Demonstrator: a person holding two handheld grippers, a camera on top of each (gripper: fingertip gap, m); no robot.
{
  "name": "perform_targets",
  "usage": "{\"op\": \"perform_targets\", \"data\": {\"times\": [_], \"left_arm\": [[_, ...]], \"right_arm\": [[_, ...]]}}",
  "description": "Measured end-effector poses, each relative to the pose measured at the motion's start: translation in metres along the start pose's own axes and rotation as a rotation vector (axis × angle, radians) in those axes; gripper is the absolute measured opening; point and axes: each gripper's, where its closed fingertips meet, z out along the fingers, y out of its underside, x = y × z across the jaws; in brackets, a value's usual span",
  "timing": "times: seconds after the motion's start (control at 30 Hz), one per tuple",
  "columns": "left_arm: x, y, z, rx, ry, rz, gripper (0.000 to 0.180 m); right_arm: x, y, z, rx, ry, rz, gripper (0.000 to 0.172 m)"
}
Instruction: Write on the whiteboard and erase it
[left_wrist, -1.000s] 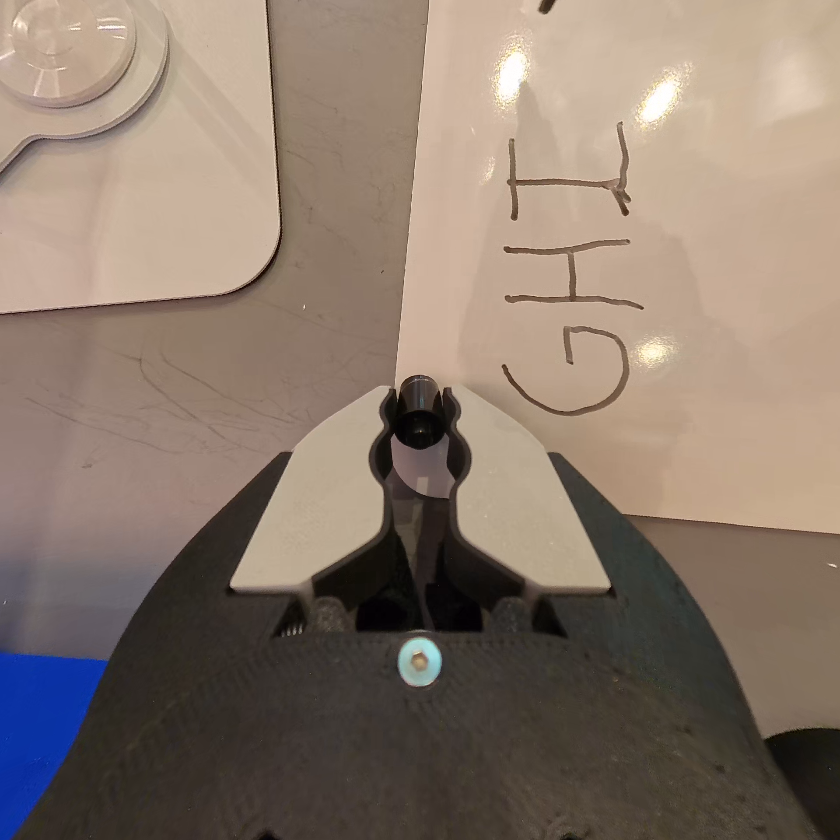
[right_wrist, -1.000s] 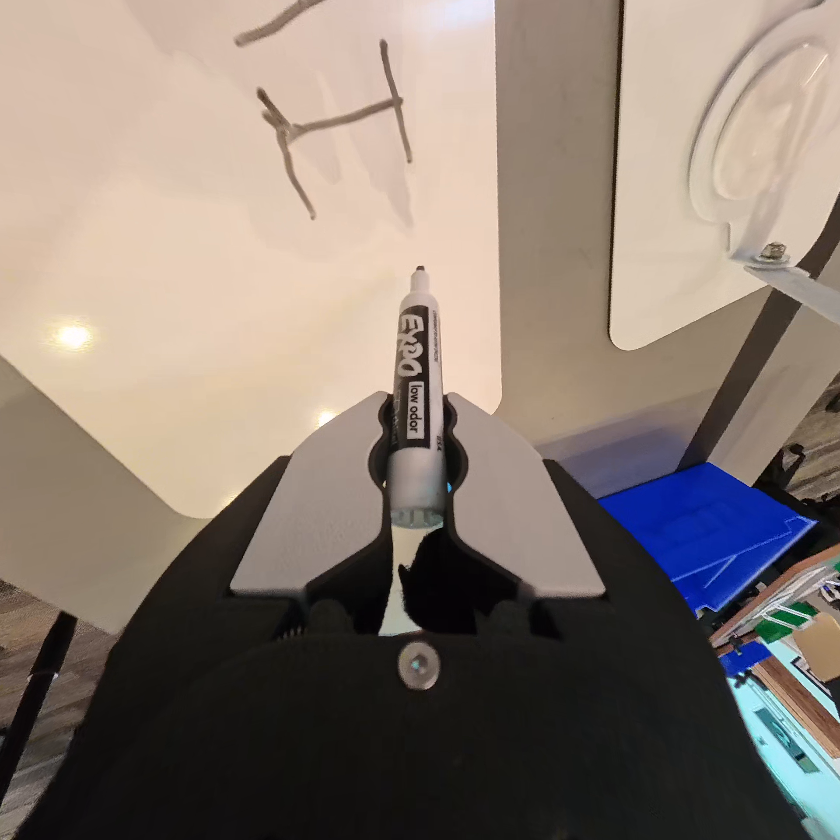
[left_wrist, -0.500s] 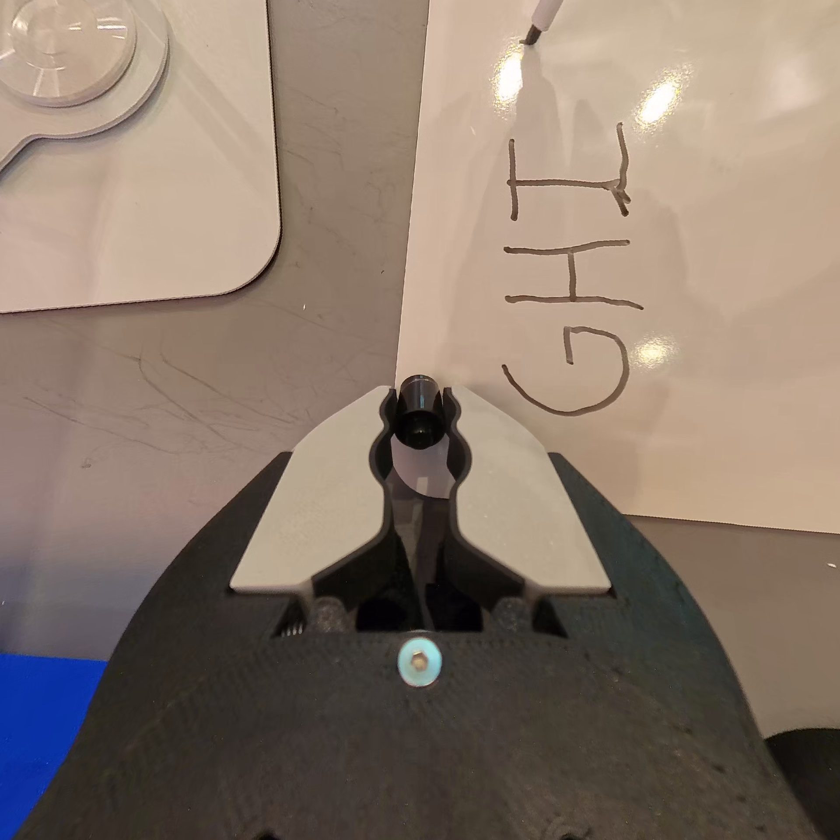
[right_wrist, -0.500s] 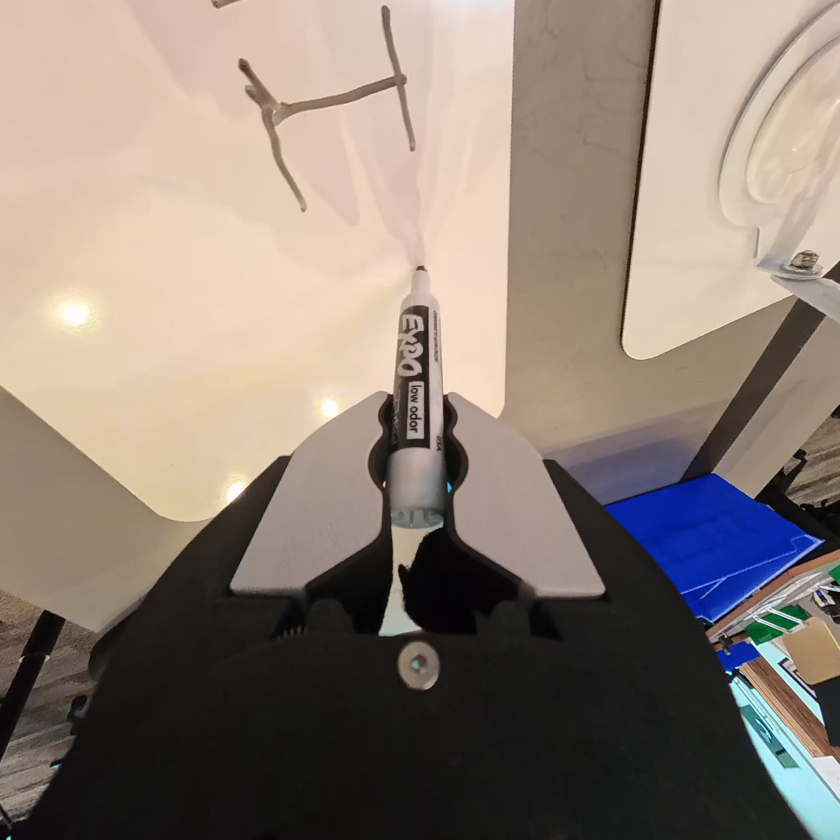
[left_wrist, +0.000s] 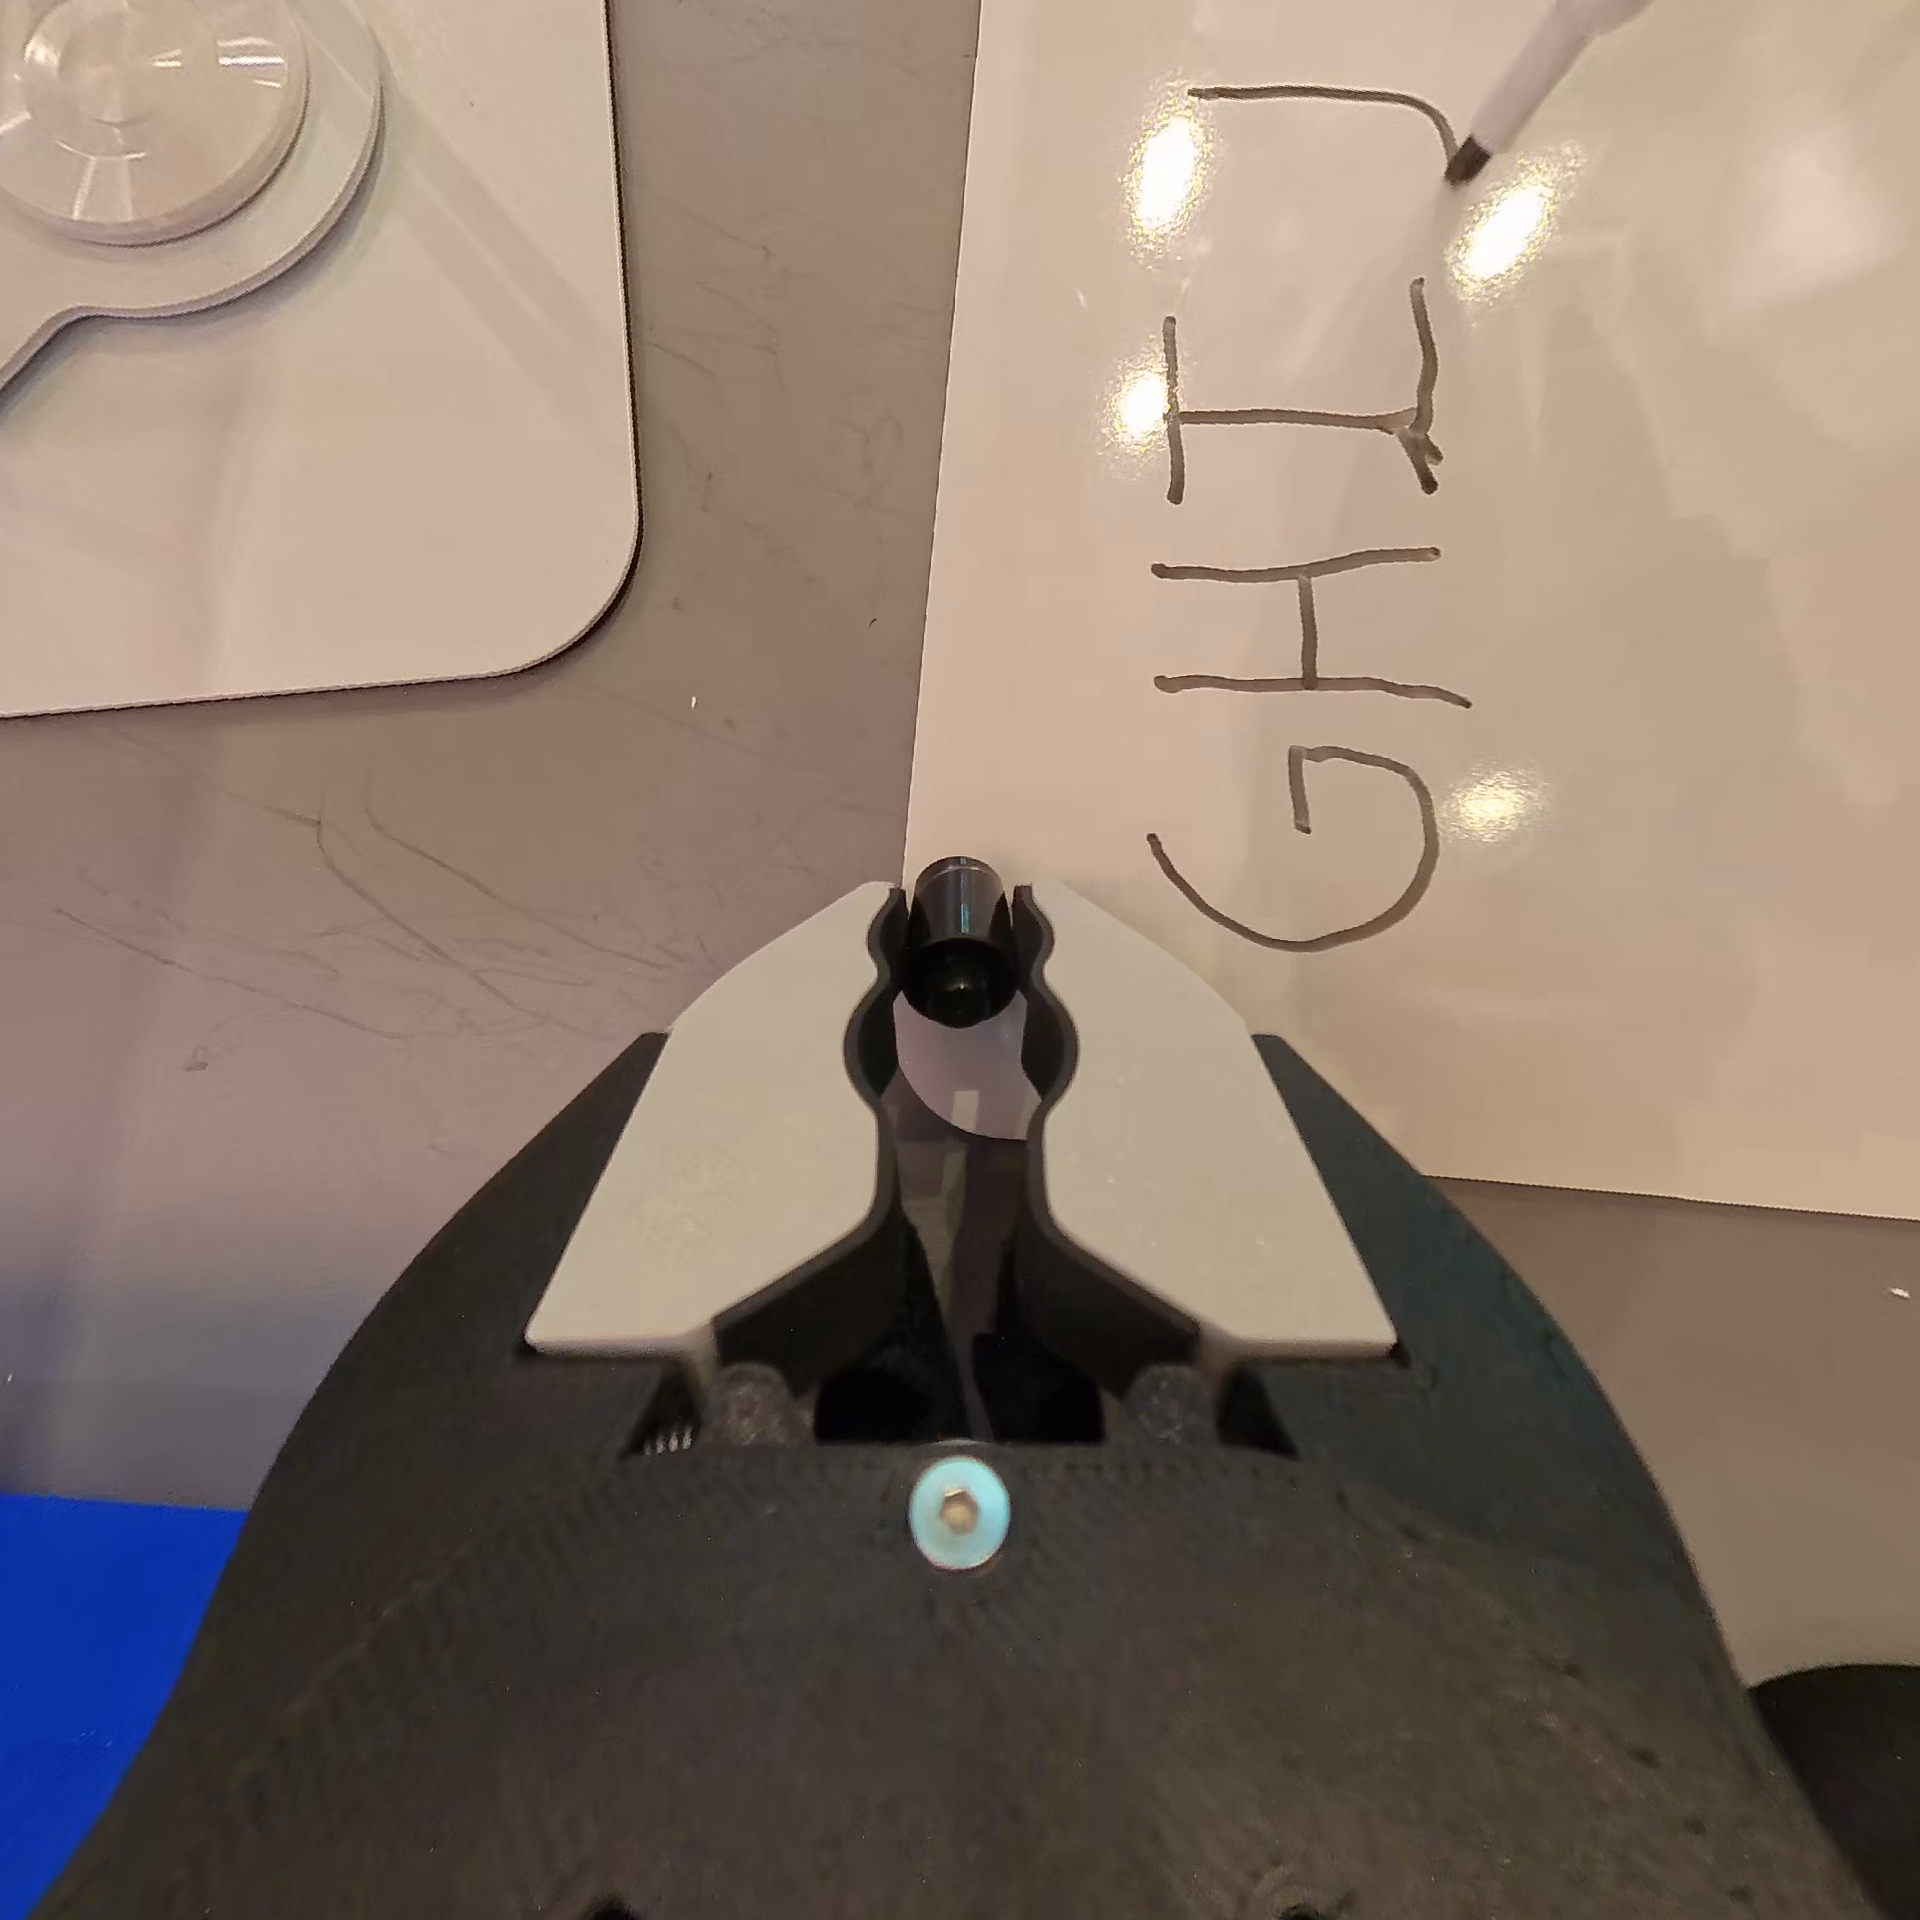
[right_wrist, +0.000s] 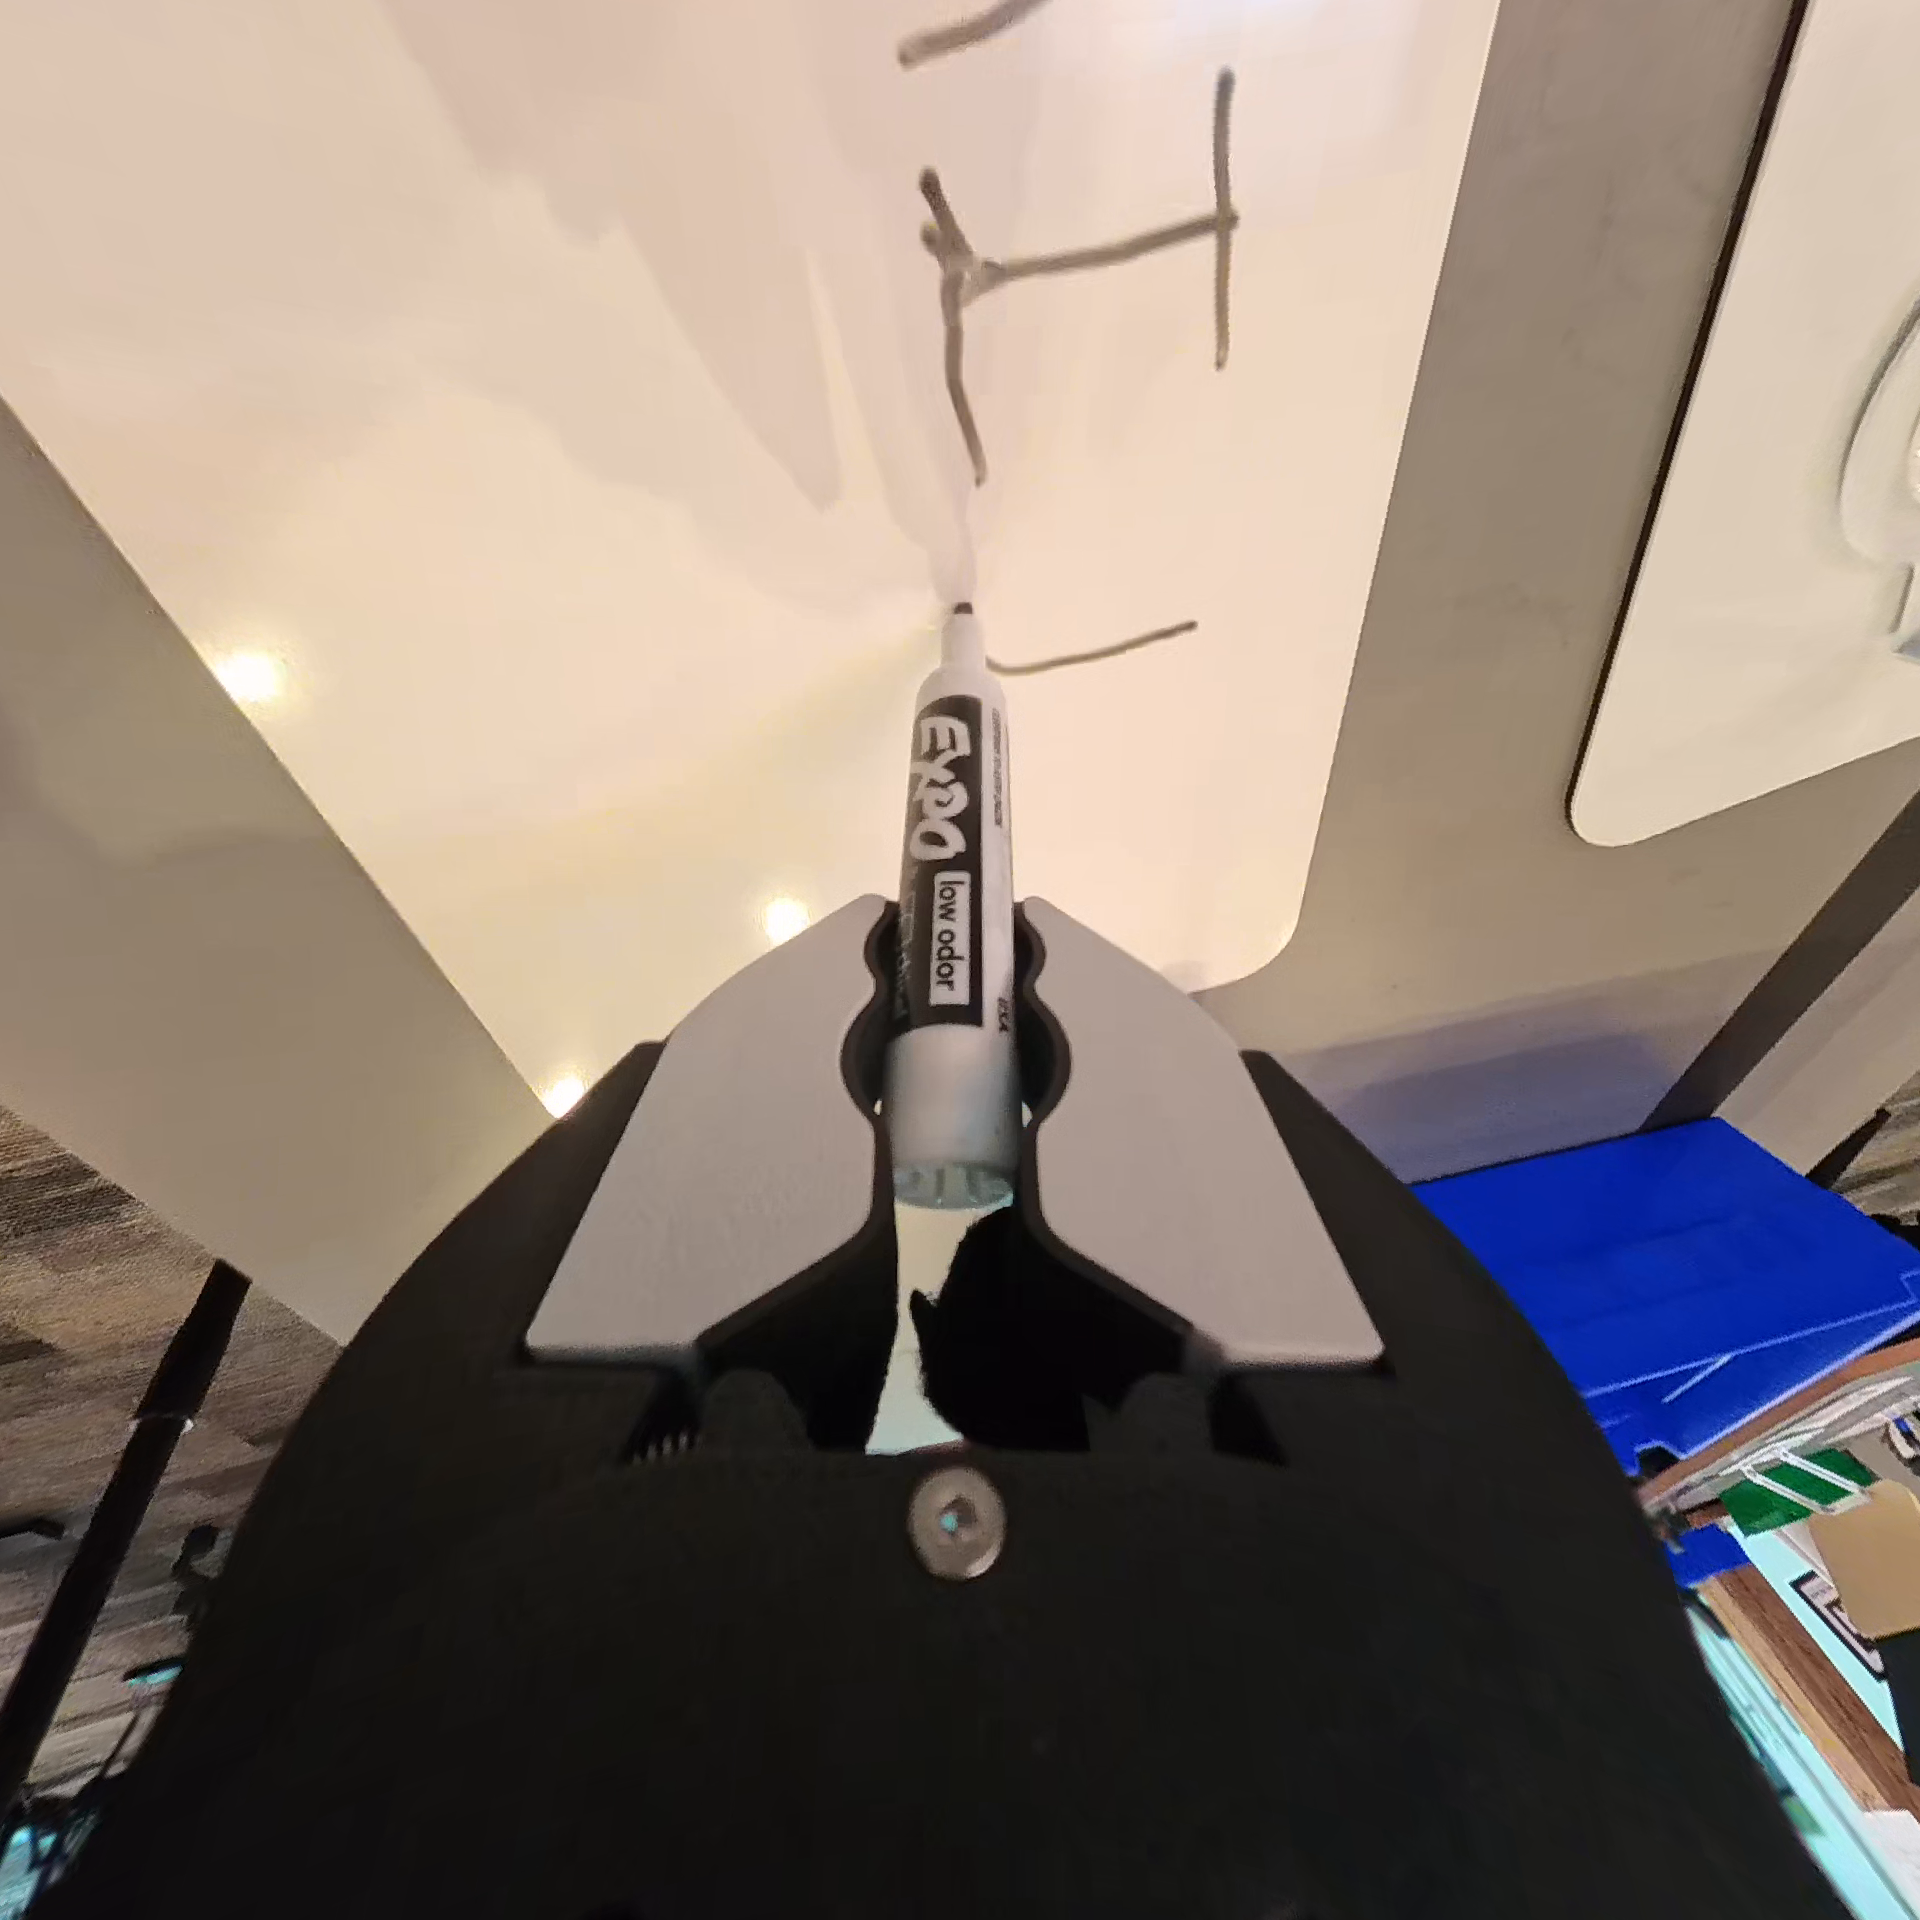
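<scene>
On the scuffed grey table (left_wrist: 416, 935) lies the whiteboard (left_wrist: 1662, 935). My right gripper (right_wrist: 956, 925) clamps the marker (right_wrist: 951, 831), tip on the board beside dark strokes (left_wrist: 1299, 644). My left gripper (left_wrist: 956, 914) pinches the black cap (left_wrist: 951, 956) at the board's corner.

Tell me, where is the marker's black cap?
The black cap sits clamped in the left gripper, low in the left wrist view, at the whiteboard's left edge.

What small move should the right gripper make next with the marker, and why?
Probably keep the marker tip pressed on the whiteboard and pull the stroke on: the newest mark has only just turned its corner, so it looks unfinished. The right gripper grips the marker firmly.
</scene>
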Motion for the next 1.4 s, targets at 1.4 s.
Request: {"op": "perform_targets", "data": {"times": [1.4], "left_arm": [[0.000, -0.001, 0.000, 0.003, 0.002, -0.002, 0.020]], "right_arm": [[0.047, 0.022, 0.014, -0.016, 0.036, 0.072, 0.021]]}}
